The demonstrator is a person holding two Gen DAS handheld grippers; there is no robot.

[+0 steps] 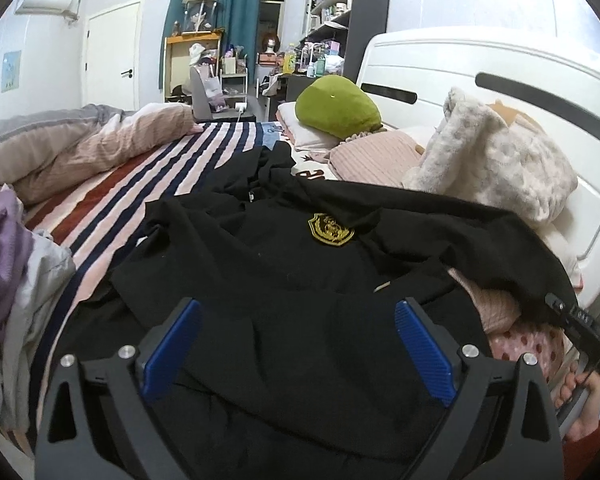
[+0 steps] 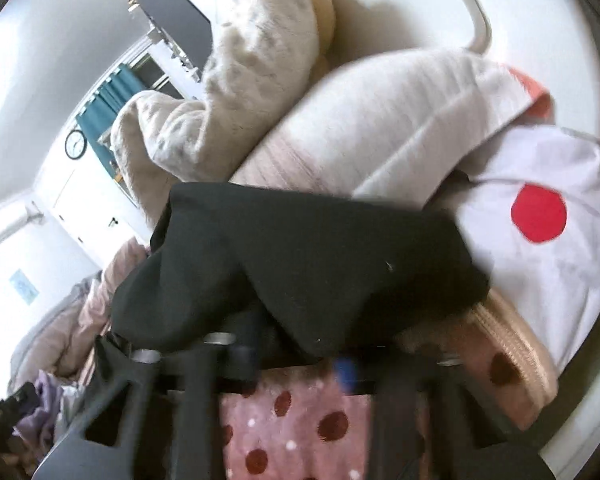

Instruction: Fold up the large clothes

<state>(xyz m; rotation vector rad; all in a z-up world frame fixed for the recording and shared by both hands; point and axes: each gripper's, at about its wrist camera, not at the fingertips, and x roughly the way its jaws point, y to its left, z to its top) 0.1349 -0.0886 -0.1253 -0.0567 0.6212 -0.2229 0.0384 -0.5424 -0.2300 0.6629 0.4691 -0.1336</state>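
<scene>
Black top lying crumpled on bed, long axis running left-right.
Left gripper hovering released over top's near hem; right gripper blurred at right sleeve end, grasp impossible to tell.

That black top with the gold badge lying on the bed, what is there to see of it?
The black garment looks like soft, matte cloth, with a gold embroidered crest on its chest. It lies rumpled and mostly unfolded across the striped bedsheet, its neck end pointing away toward the pillows. One sleeve stretches to the right over pink bedding. The left gripper hangs open over its near edge. In the blurred right wrist view, a fold of it drapes over the right gripper, whose grip cannot be made out.
</scene>
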